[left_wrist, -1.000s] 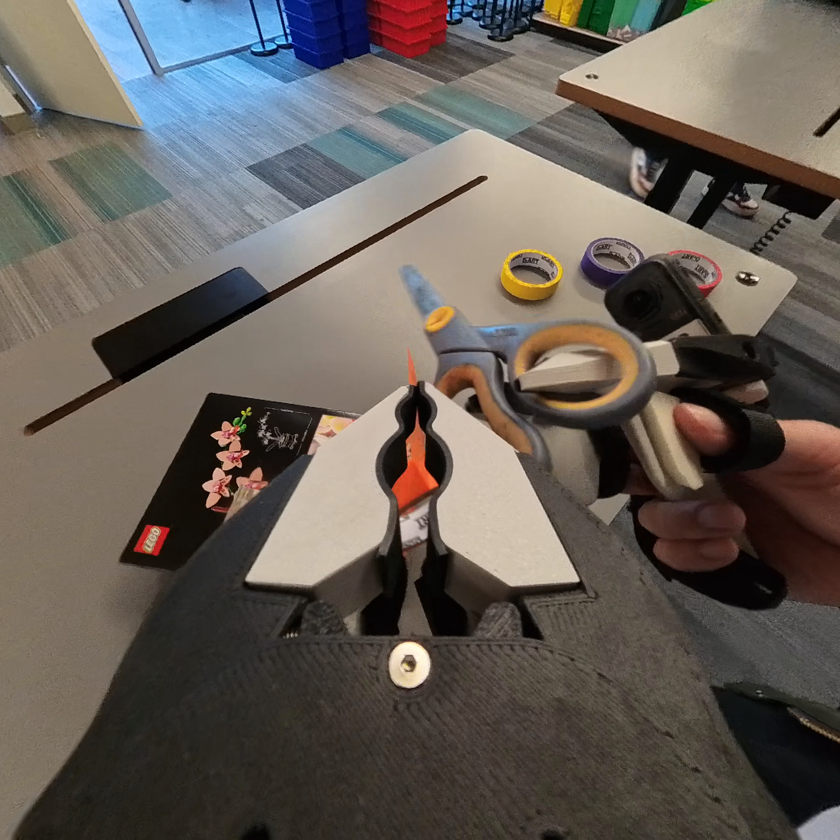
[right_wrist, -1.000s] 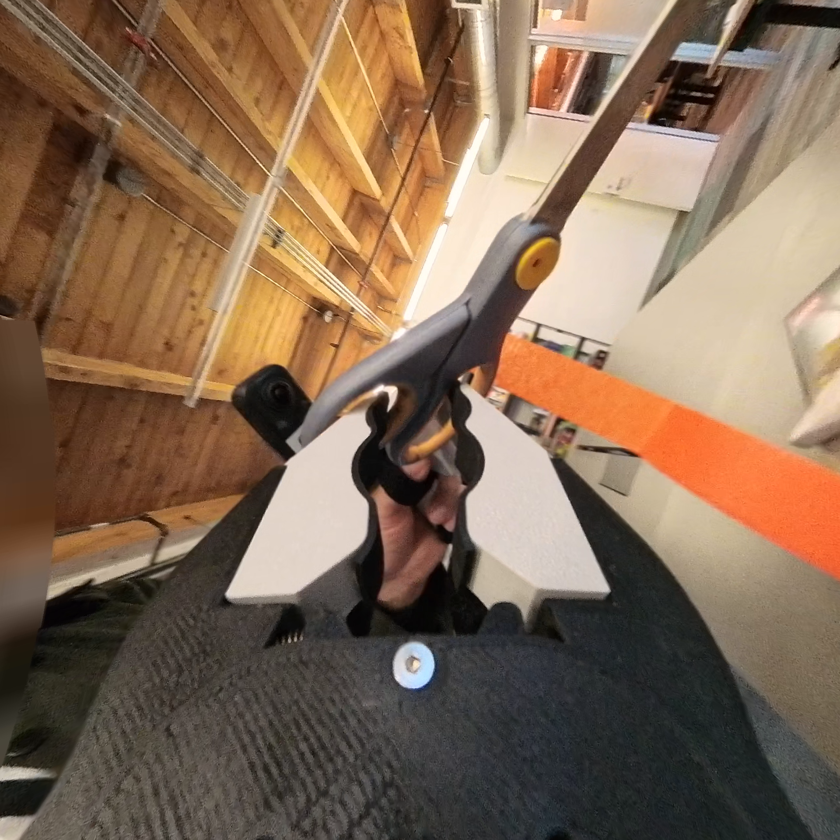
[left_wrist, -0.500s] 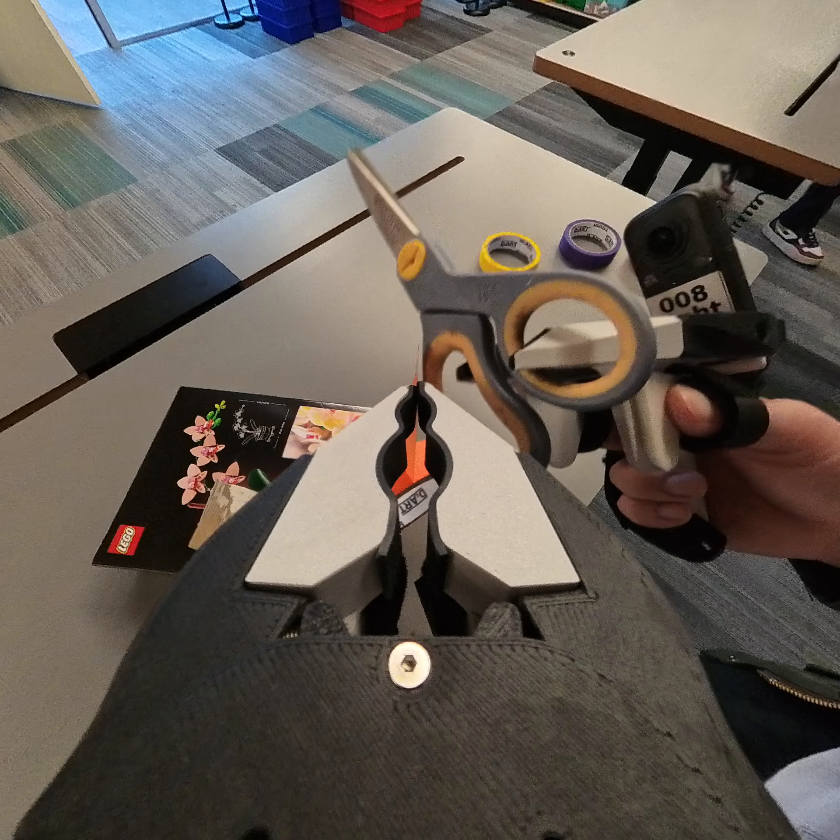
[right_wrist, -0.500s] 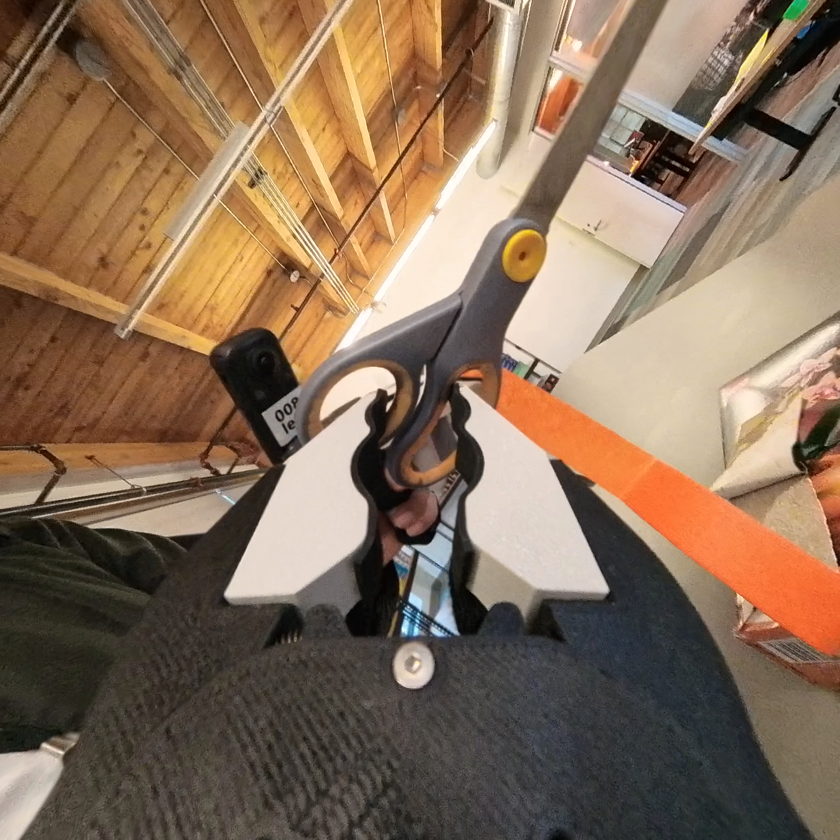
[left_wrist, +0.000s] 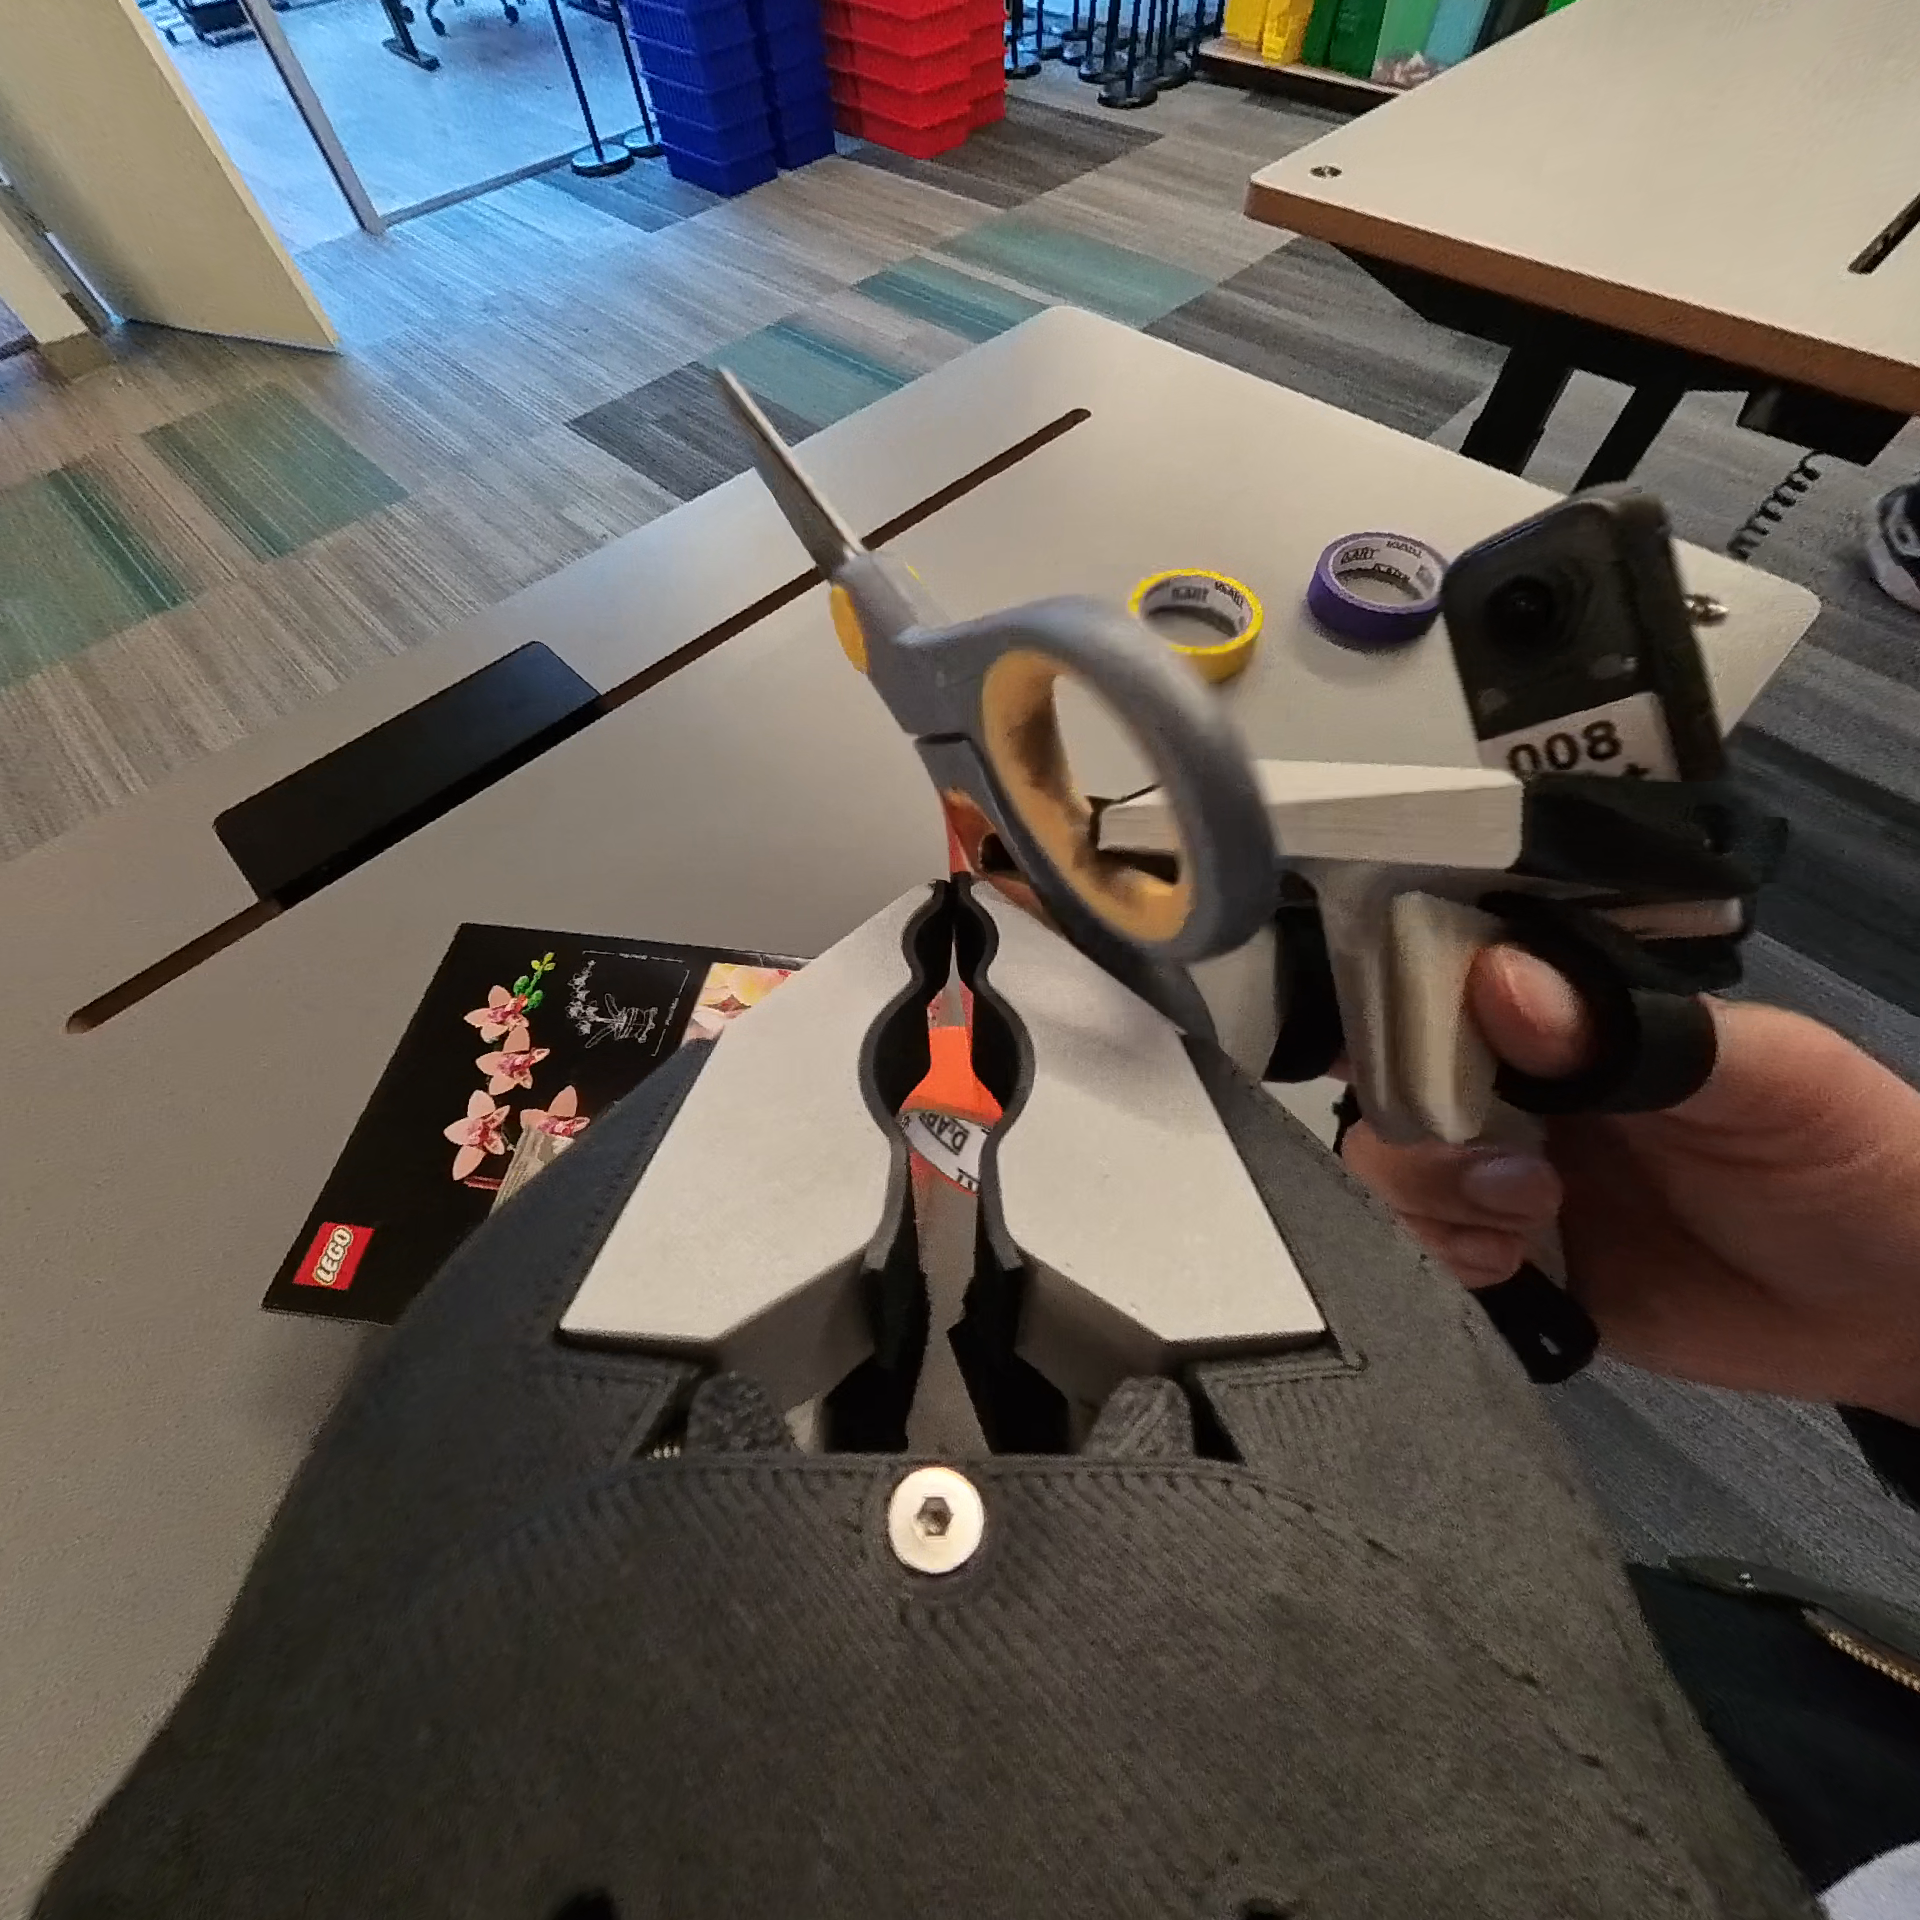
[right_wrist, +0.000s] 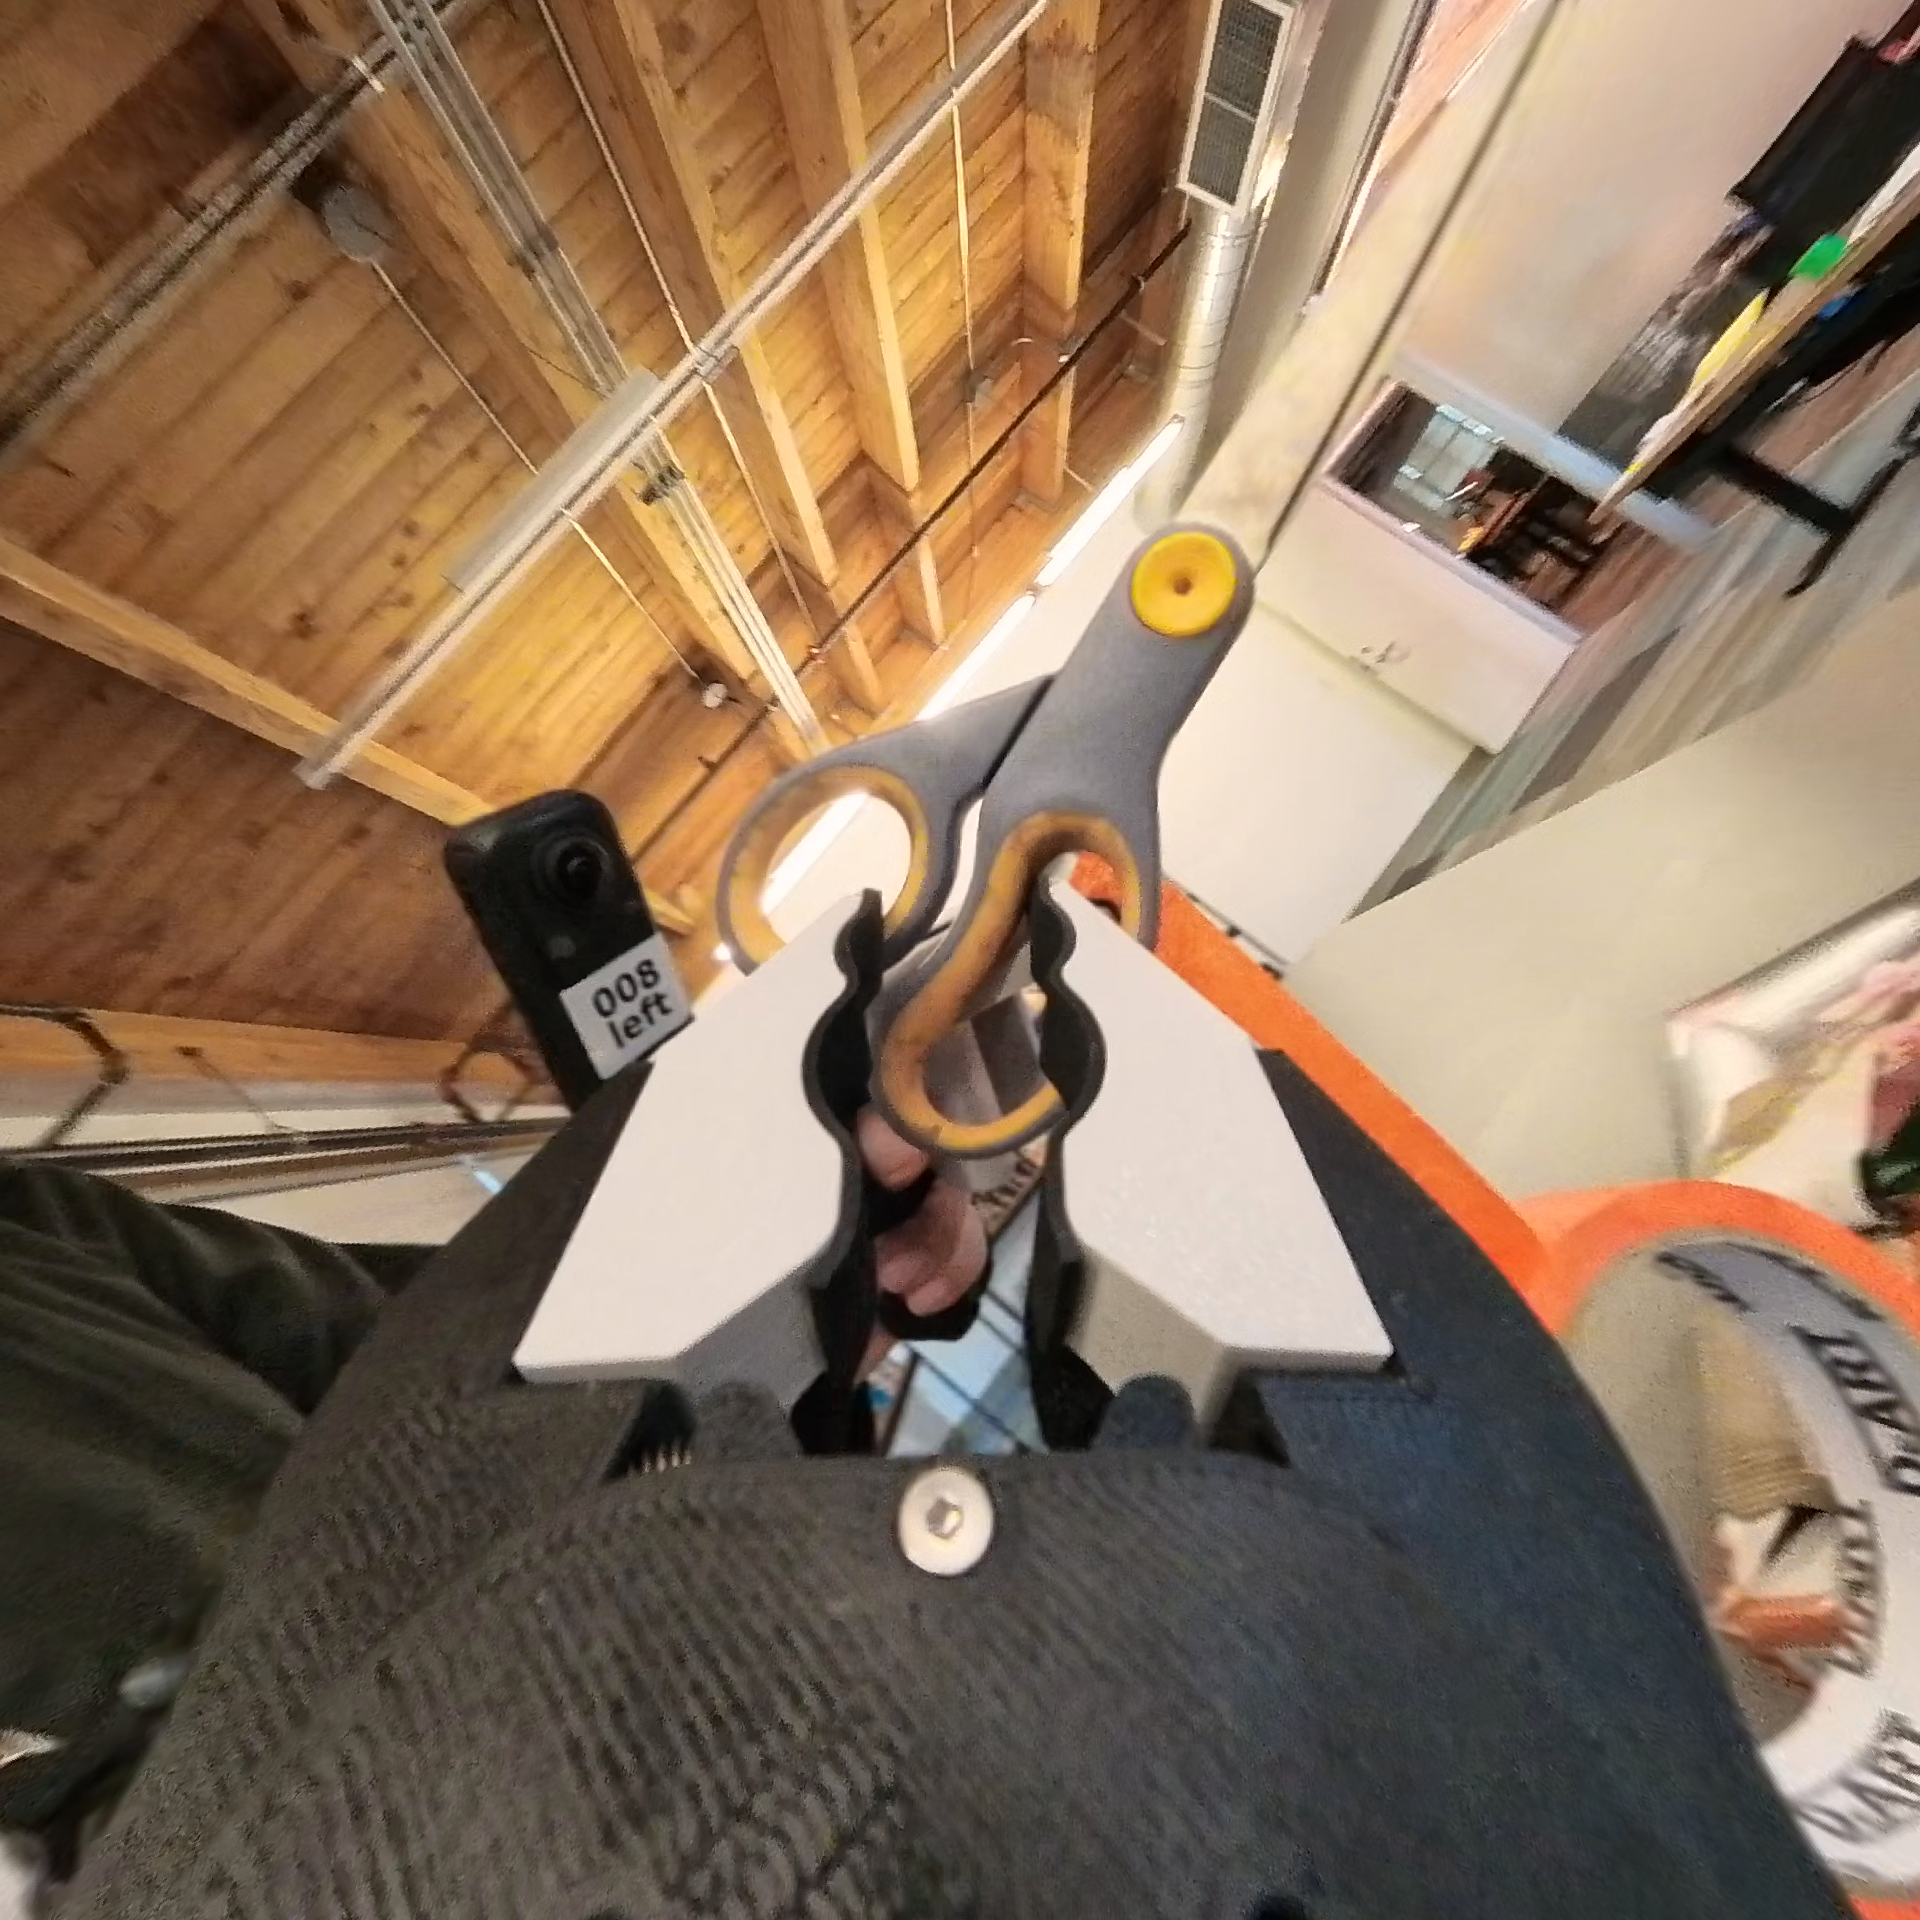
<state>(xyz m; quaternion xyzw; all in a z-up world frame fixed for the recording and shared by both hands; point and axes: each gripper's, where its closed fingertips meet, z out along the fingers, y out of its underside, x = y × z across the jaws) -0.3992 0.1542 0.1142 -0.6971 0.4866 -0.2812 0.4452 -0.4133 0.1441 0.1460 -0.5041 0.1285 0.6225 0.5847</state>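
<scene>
My left gripper (left_wrist: 951, 899) is shut on an orange tape roll (left_wrist: 948, 1081), seen edge-on between its jaws, above the grey table (left_wrist: 675, 831). A strip of the tape runs up toward the grey and yellow scissors (left_wrist: 1049, 717). My right gripper (right_wrist: 956, 914) is shut on the scissors (right_wrist: 997, 894) by a handle loop, blades pointing up and away. It also shows in the left wrist view, held by a hand (left_wrist: 1714, 1195), with one finger through the scissors' large loop. The orange tape roll (right_wrist: 1683, 1309) fills the lower right of the right wrist view.
A yellow tape roll (left_wrist: 1195, 623) and a purple one (left_wrist: 1371, 587) lie at the table's far right. A black booklet with flowers (left_wrist: 488, 1112) lies under my left gripper. A black block (left_wrist: 405, 758) sits on a slot. Another table (left_wrist: 1662, 156) stands beyond. Only a small space, under 4 cm, lies between the two pairs of fingers.
The right gripper has turned and lifted the scissors so the blades point up and left. The orange tape roll has come into the right wrist view at lower right.
</scene>
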